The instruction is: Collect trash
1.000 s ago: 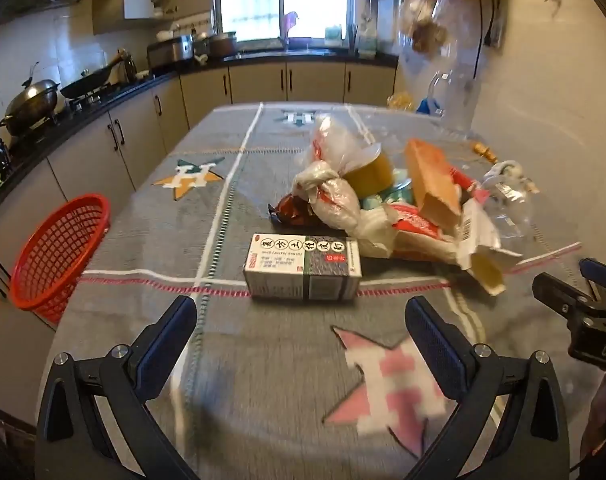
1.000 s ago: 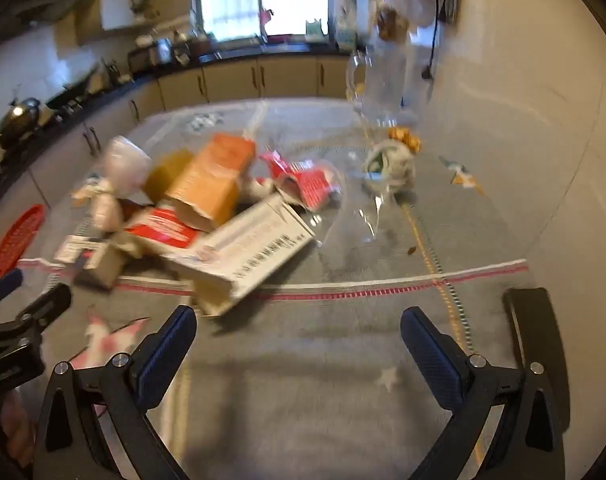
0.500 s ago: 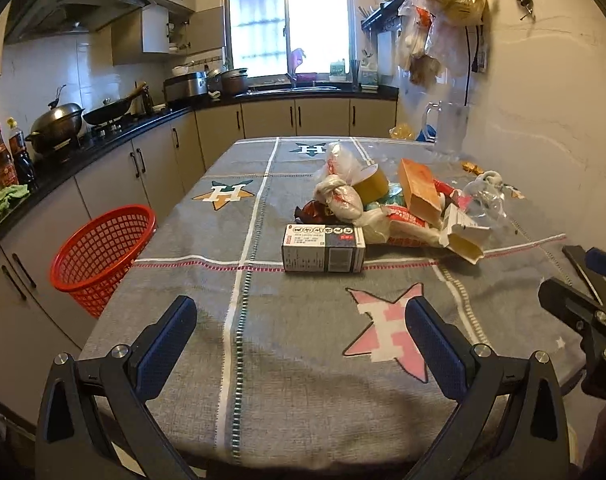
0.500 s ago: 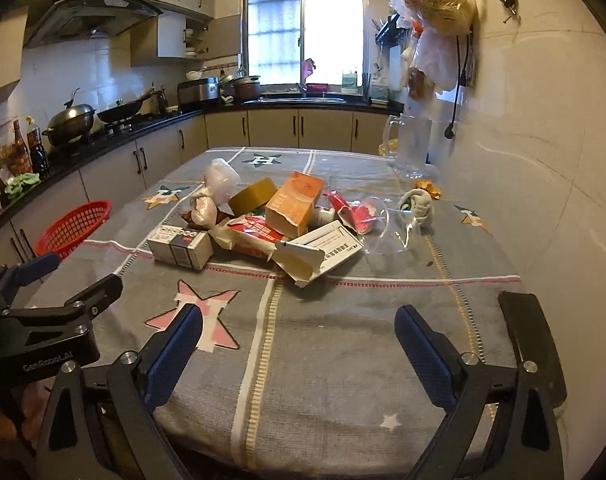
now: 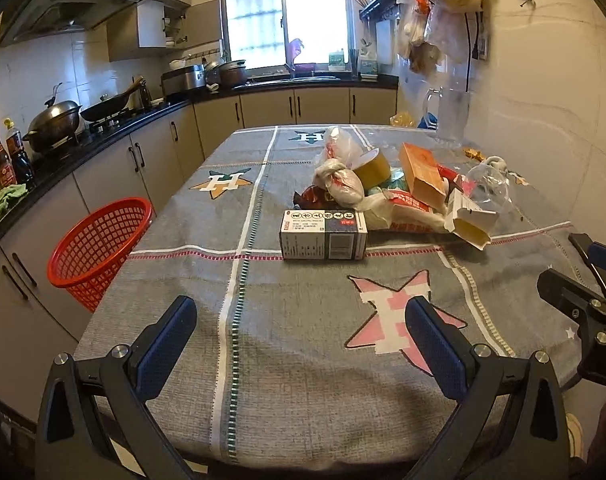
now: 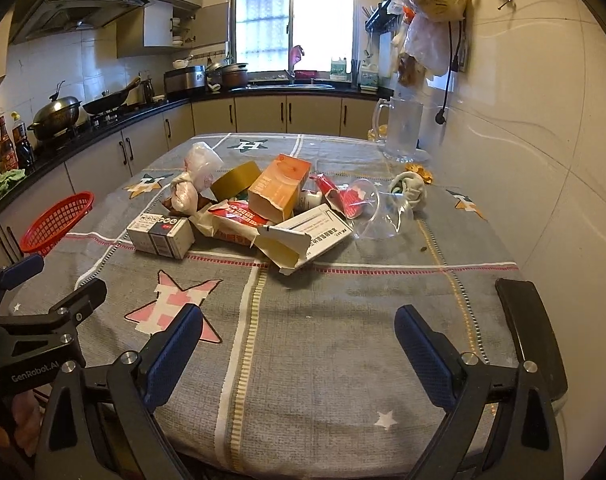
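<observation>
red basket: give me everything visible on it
The red basket looks like plastic with an open grid mesh wall and a solid rolled rim. It sits off the table's left edge, beside the lower cabinets, tilted so its mouth faces up and toward the table. No trash shows inside. What it rests on is hidden. In the right view only its rim and upper mesh show.

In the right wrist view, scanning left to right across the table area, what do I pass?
Red basket → white box → tape roll → orange carton → clear plastic cup → glass pitcher.
</observation>
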Demonstrator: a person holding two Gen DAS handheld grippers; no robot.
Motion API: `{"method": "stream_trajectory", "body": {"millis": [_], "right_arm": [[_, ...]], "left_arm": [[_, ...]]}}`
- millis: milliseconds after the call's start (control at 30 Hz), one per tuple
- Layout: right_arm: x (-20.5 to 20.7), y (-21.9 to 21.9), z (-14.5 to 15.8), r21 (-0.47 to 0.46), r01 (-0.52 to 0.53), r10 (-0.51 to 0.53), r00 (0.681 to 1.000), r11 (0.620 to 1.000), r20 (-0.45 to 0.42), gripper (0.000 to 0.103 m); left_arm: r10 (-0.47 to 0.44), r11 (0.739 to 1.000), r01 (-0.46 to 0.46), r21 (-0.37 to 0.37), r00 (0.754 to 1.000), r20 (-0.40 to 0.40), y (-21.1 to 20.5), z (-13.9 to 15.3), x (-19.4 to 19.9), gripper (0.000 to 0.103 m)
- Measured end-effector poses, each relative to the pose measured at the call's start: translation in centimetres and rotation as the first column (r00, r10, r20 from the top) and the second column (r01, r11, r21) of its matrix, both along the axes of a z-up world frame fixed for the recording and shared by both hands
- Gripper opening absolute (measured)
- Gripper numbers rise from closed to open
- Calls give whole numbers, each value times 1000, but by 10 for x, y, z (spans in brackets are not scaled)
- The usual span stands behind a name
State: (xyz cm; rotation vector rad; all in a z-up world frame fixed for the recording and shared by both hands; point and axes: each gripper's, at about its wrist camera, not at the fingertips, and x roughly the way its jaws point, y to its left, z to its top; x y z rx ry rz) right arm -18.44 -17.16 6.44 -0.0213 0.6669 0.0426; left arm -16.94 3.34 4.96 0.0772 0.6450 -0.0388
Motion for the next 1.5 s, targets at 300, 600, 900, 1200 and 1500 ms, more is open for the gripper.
{"method": "stream_trajectory", "body": {"millis": [300,600,900,1200,1500], "right_arm": [[2,2,-4,-1,-3,3,1000,1000,-18,99],[4,3,-6,-2,-7,7,1000,1000,-23,99],[4,5,-8,-2,-12,12,1000,1000,-28,99],[4,6,-10,0,-18,18,999,1000,-34,99],[5,7,-11,4,-22,22,999,1000,-40,99]], "left_arm": [[-5,1000,5,0,1000,-17,-1,-4,3,103],[-9,1000,9,1,1000,-18,-1,-5,3,103],[-9,1000,9,1,1000,-21,-1,-7,4,103],[-12,1000,12,0,1000,-28,0,-10,3,103],[-14,1000,14,3,999,-35,1,-9,4,103]]}}
